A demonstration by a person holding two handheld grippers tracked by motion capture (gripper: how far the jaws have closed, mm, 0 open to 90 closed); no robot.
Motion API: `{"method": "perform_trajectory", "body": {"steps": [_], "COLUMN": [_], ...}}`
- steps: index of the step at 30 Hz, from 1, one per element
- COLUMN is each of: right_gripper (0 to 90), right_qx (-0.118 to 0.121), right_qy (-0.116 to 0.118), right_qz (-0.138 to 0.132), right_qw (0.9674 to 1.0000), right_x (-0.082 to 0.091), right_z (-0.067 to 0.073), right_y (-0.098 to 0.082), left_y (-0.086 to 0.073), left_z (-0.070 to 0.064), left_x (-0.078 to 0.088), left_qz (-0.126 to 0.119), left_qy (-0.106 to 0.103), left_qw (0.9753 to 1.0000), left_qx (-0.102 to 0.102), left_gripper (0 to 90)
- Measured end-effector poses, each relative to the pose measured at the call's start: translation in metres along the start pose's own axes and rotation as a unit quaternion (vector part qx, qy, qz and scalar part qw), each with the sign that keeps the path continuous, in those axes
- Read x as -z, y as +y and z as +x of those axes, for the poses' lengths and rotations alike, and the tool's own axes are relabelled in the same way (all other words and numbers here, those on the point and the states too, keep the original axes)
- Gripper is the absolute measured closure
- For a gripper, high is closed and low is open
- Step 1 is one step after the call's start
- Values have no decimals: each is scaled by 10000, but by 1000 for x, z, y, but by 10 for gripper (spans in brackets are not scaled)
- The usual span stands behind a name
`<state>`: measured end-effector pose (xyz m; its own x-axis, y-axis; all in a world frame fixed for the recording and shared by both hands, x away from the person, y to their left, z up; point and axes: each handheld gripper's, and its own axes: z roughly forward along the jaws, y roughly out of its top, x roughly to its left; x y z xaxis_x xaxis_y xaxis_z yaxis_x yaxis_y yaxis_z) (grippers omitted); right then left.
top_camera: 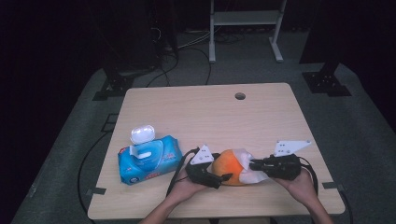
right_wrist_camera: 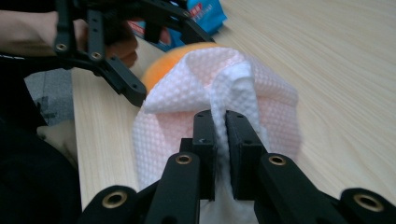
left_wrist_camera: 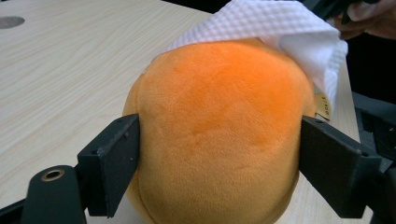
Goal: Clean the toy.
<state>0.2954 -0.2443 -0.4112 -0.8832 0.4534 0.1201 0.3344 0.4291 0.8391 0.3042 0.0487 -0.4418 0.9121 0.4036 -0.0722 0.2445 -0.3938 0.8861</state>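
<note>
Wipes pack lid up; left gripper clamps orange plush; right gripper pinches wipe

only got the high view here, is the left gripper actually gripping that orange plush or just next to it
Observer: Gripping. In the left gripper view both pads press into the sides of the orange plush ball.
Operator: and the right gripper, what's it got
Observer: The right gripper is pinched shut on a fold of the white wipe.
Operator: is the wipe touching the plush
Observer: Yes, it drapes over the ball's top on the side away from the left gripper.
</note>
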Motion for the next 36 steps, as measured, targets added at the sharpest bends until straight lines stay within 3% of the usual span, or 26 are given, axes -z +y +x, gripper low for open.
{"method": "perform_trajectory", "body": {"steps": [4,7,10,14,16,17,20,22,27,30,33,36], "right_gripper": [818,805,804,815,817,818,818,822,822,822,822,822], "right_qx": [121,393,437,325,291,419,598,649,445,361,392,534], "right_qy": [-120,-98,-207,-482,-360,-330,-282,-350,-288,-282,-385,-492], "right_qz": [-235,-364,-64,-37,-264,-322,-234,8,-32,-29,33,-87], "right_qw": [9996,9985,9988,9983,9986,9981,9975,9973,9986,9989,9985,9973], "right_x": [8,1,-6,3,5,4,-5,-13,-7,-4,-2,1], "right_z": [7,15,15,11,14,19,26,24,16,14,13,19], "right_y": [8,17,15,11,14,19,26,21,14,11,13,17], "left_y": [2,3,2,3,4,4,5,4,3,3,4,8], "left_z": [-5,-9,-8,-8,-9,-10,-14,-12,-4,-1,-7,-12], "left_x": [-4,-5,-1,1,-1,-2,-3,-2,3,-1,-3,-3], "left_qz": [18,32,-33,-83,-89,-78,-58,-68,-192,-122,-102,-149], "left_qy": [0,45,115,99,75,72,62,-3,-3,-215,-155,-151], "left_qw": [9999,9996,9996,9995,9995,9994,9990,9992,9998,9997,9998,9996], "left_qx": [-158,-275,-273,-283,-279,-322,-429,-384,-88,71,-112,-193], "left_gripper": [165,166,174,203,205,206,203,180,71,145,288,312]}}
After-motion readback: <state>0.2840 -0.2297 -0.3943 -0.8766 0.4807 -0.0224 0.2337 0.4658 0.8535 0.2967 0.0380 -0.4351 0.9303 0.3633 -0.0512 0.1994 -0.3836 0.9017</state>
